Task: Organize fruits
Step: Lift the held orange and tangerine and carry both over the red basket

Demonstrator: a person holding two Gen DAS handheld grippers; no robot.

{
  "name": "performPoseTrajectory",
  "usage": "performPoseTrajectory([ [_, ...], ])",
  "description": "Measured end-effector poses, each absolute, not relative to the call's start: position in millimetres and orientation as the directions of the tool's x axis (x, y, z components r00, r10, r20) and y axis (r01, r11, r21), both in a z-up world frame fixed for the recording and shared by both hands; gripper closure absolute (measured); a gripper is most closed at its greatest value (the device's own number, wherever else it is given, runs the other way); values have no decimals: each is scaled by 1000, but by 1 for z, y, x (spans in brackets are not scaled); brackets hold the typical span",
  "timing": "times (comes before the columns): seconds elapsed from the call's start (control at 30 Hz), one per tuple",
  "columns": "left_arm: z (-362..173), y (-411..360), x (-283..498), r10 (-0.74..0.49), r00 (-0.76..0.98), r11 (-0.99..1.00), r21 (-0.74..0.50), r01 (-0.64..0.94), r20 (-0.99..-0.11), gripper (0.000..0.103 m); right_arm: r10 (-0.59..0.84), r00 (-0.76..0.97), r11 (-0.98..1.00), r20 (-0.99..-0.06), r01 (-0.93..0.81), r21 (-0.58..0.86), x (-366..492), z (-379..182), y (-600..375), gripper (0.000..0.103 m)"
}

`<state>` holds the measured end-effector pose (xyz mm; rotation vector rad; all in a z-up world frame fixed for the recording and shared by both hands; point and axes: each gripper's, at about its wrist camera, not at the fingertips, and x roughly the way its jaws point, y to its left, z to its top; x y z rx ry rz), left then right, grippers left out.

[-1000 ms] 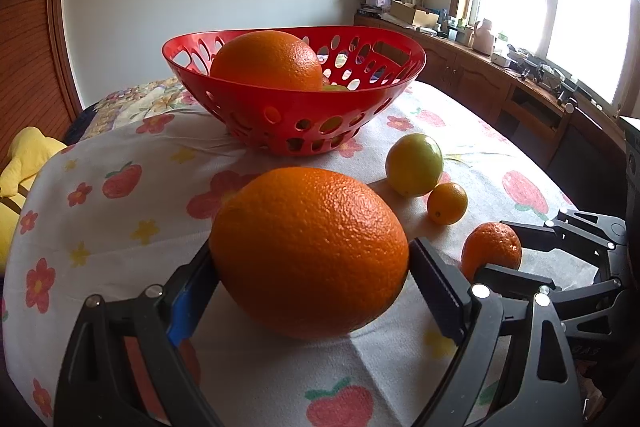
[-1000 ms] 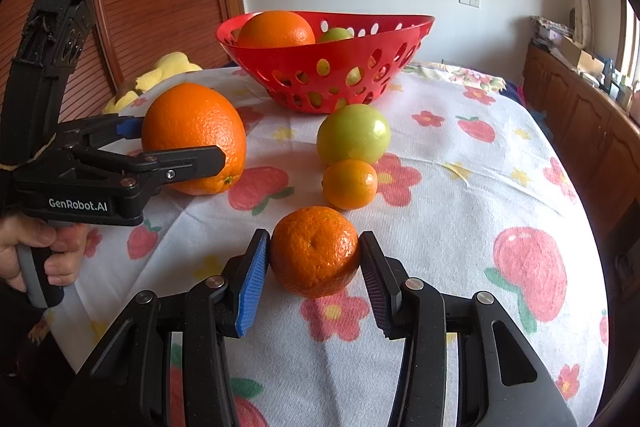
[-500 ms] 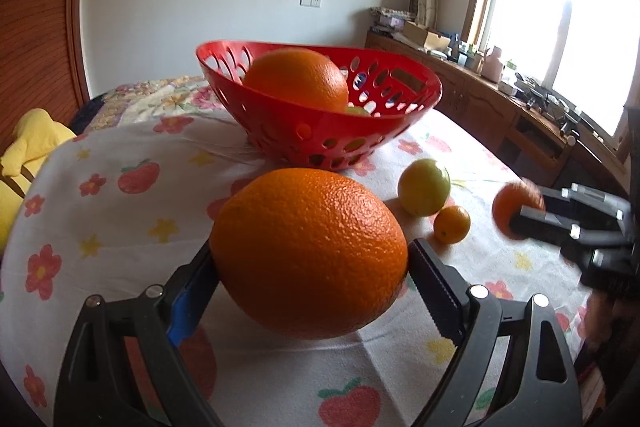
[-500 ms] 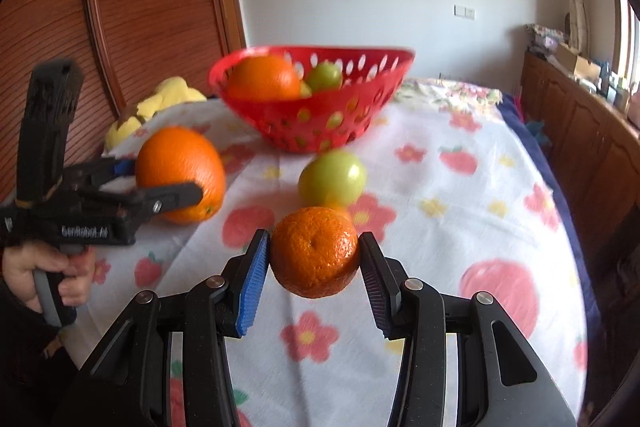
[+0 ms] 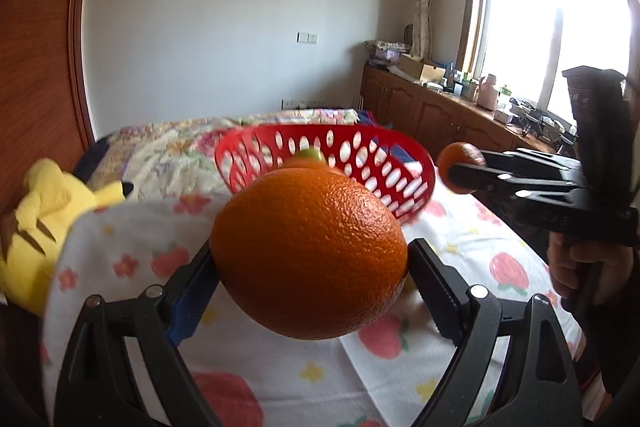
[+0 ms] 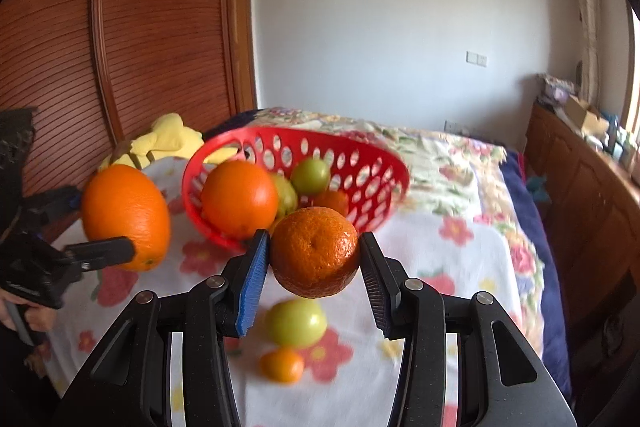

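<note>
**Two fruits lifted clear of the tabletop, basket ahead**

Left gripper [image 5: 310, 291]: jaws set wide and clamped on the large orange [image 5: 309, 254], one pad on each flank. A second ago this orange sat on the flowered cloth; it now hangs above it, with cloth visible beneath its underside. In the right wrist view the same orange [image 6: 126, 217] is seen raised at the left, level with the red basket [image 6: 362, 159].

Right gripper [image 6: 314, 267]: jaws drawn close and gripping the mandarin [image 6: 315, 251], which has likewise left the cloth since a second ago. From the left wrist view it [image 5: 460, 167] is held just beside the basket rim [image 5: 420, 163], at about rim height.

Basket contents, right wrist view: another orange [image 6: 239, 199], a green fruit [image 6: 311, 175], and further pieces partly hidden behind them. Remaining on the tabletop [image 6: 452, 259] below the mandarin: one green fruit [image 6: 296, 322] and one small orange fruit [image 6: 282, 365], near each other.

Interpretation: both pick-ups appear complete, and the step in hand is probably the carry to the basket. Each fruit needs to pass over the rim before release; the mandarin looks nearer to that point. Two fruits would then remain to collect. The frames are motion-blurred, so fine contact at the pads cannot be judged closely.
</note>
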<state>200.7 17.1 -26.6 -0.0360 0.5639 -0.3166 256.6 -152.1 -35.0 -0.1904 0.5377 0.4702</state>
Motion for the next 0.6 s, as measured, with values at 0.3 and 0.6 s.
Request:
performPoseTrajectory([
  [0.3, -4, 23, 244, -282, 817, 956, -77, 283, -503, 12, 378, 725, 859, -576, -507, -75, 318, -44, -129, 57],
  [0.6, -1, 23, 294, -267, 807, 958, -53, 282, -527, 12, 355, 687, 840, -634, -532, -105, 346, -66, -116, 57],
])
